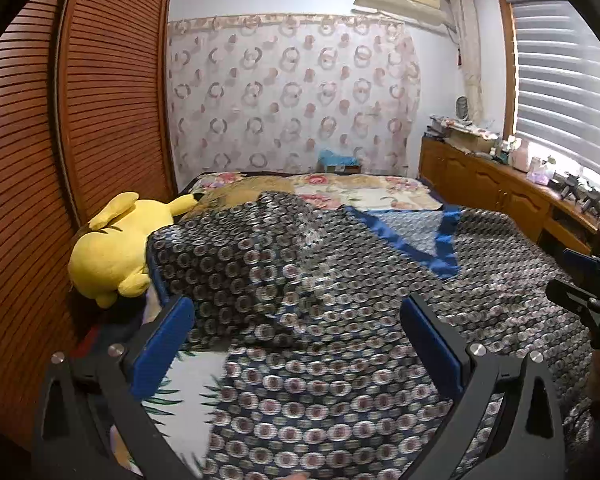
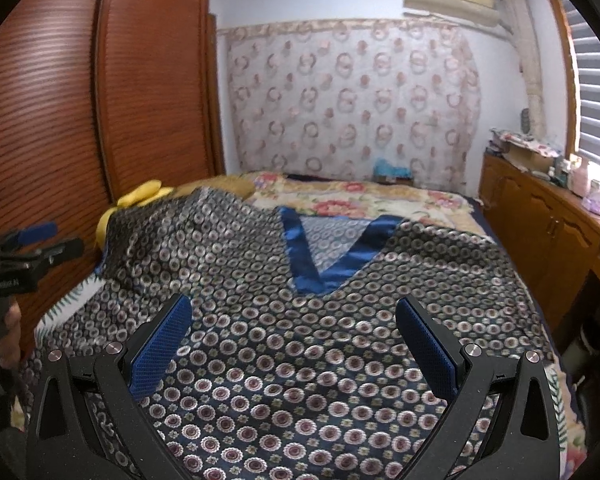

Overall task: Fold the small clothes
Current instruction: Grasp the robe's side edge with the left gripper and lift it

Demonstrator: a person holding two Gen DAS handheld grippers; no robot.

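A yellow plush toy [image 1: 108, 252] lies at the bed's left edge, against the louvred wardrobe [image 1: 40, 184]. The patterned V-neck top [image 2: 300, 344] with blue satin trim sprawls across the bed [image 2: 364, 196], its left side rumpled. Over it, left gripper [image 1: 296, 344] and right gripper [image 2: 292, 340] both gape, holding nothing.

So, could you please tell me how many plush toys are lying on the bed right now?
1. A yellow plush toy lies at the bed's left edge beside the wardrobe, partly under the patterned garment. Others may be hidden under the fabric.
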